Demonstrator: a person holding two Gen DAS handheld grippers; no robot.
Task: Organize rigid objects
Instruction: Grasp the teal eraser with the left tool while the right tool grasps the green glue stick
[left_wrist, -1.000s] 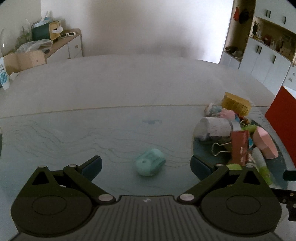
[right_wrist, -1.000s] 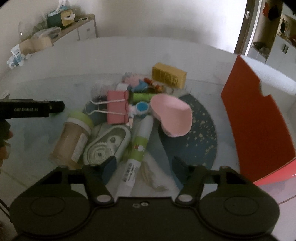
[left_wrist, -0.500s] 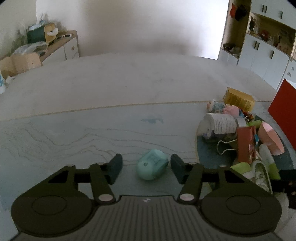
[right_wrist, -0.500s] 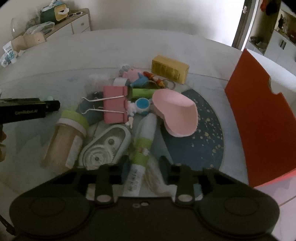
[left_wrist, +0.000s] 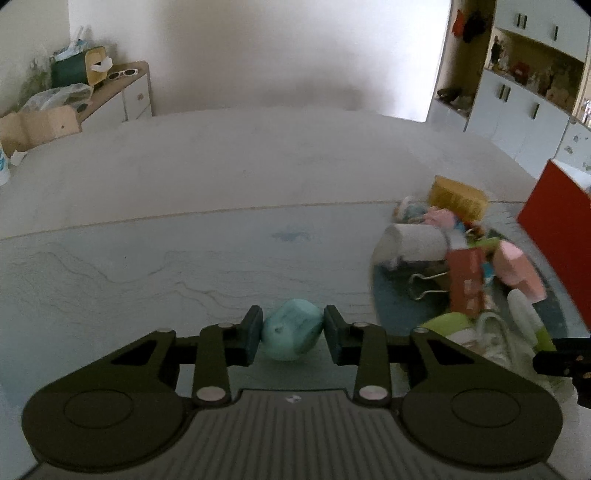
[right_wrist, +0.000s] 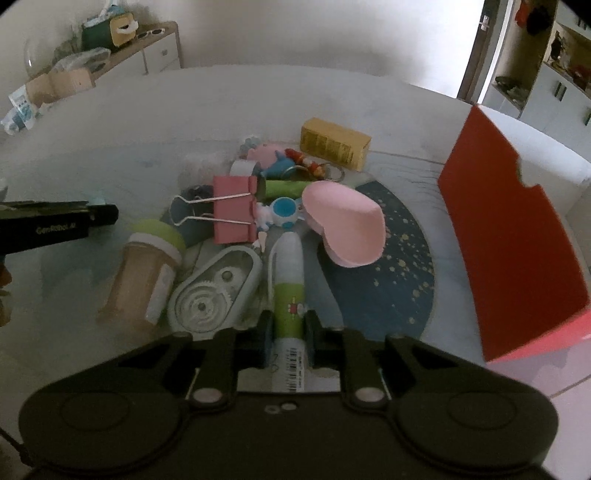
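In the left wrist view my left gripper (left_wrist: 292, 335) is shut on a small teal rounded case (left_wrist: 291, 334) that rests on the pale tabletop, both pads pressed to its sides. In the right wrist view my right gripper (right_wrist: 287, 336) is shut on the lower part of a white and green glue stick (right_wrist: 289, 291) that lies pointing away from me. Around the stick lie a pink binder clip (right_wrist: 231, 210), a correction tape dispenser (right_wrist: 214, 290), a tan jar with a green lid (right_wrist: 142, 275) and a pink heart-shaped box (right_wrist: 345, 229).
A round dark blue mat (right_wrist: 399, 269) lies under part of the pile. A red open box (right_wrist: 513, 236) stands at the right. A yellow carton (right_wrist: 334, 142) and small toys (right_wrist: 280, 162) sit at the far side of the pile. The left gripper's side (right_wrist: 55, 225) shows at the left edge.
Both grippers went from wide open to shut: the left one closed on the teal case, the right one moved forward and closed on the glue stick.
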